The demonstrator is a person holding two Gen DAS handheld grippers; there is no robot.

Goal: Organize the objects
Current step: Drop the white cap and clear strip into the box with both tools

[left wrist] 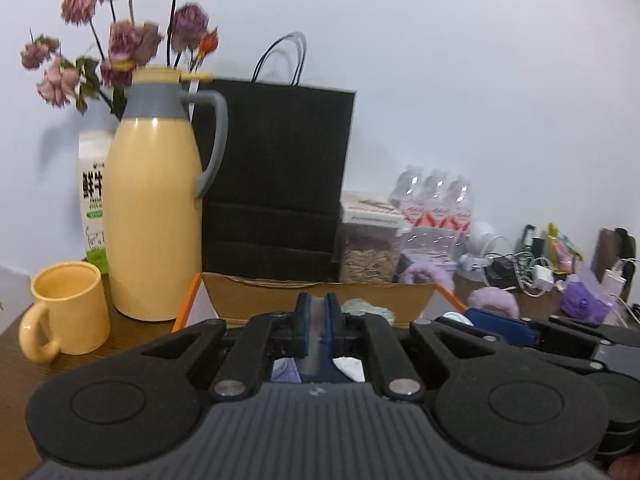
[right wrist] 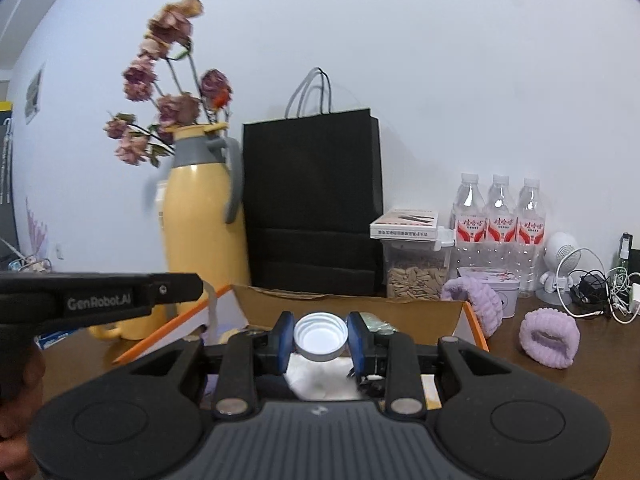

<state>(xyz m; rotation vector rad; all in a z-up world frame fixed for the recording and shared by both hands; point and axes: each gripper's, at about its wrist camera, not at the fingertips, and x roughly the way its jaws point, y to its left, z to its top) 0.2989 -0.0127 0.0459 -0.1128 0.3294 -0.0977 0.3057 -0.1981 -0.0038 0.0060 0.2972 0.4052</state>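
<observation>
White cap (right wrist: 320, 336) in right gripper (right wrist: 320, 338); yellow mug (left wrist: 66, 310) left-view only.

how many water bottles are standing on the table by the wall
3. They stand in a row against the wall, right of the seed container: left bottle, middle bottle, right bottle. Others could be hidden behind the black paper bag.

The milk carton (left wrist: 93, 208) stands half hidden behind the yellow flask (left wrist: 156, 216) — dried flowers (left wrist: 120, 36) blur, cropped at top.
</observation>
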